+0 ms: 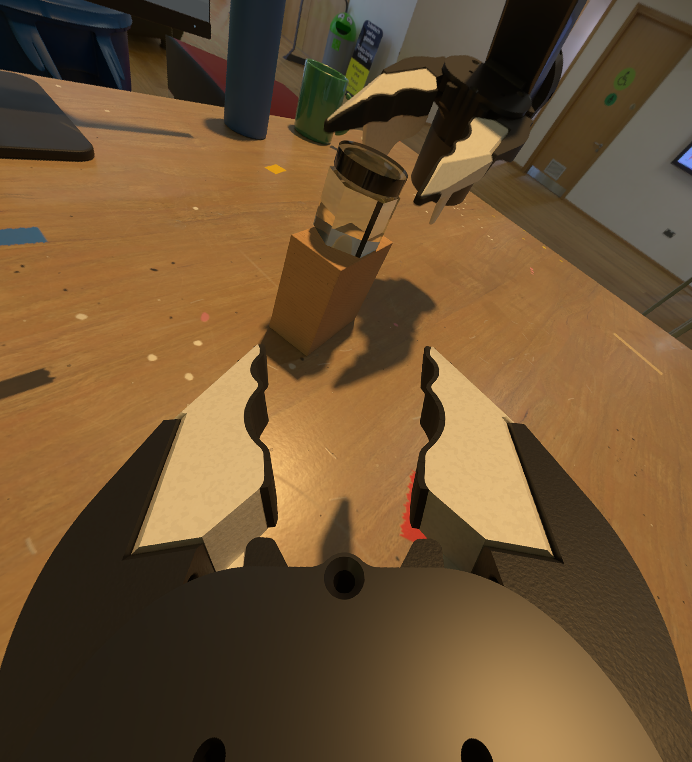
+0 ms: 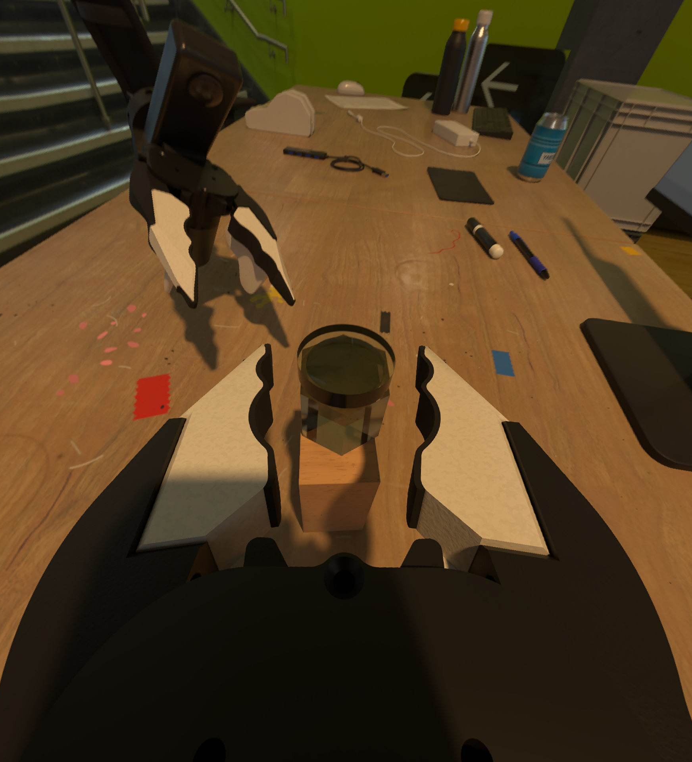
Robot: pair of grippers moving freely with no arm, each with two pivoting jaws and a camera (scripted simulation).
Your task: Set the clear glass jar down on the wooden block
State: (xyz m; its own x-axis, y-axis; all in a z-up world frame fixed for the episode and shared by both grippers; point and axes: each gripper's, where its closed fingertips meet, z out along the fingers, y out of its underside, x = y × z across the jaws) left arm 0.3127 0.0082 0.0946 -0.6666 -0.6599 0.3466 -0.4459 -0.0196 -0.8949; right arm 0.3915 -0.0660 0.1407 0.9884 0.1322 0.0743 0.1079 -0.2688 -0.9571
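Both hand-held grippers (image 1: pixel 344 363) (image 2: pixel 344 363) gape empty; jar (image 2: pixel 344 391) seemingly rests on block (image 2: pixel 338 490).

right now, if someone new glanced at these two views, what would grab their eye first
First, the clear glass jar with a dark lid standing on the upright wooden block in the middle of the paint-flecked wooden table. The right gripper hangs open around it, fingers apart from the glass. The left gripper hovers open and empty over the table beyond the block.
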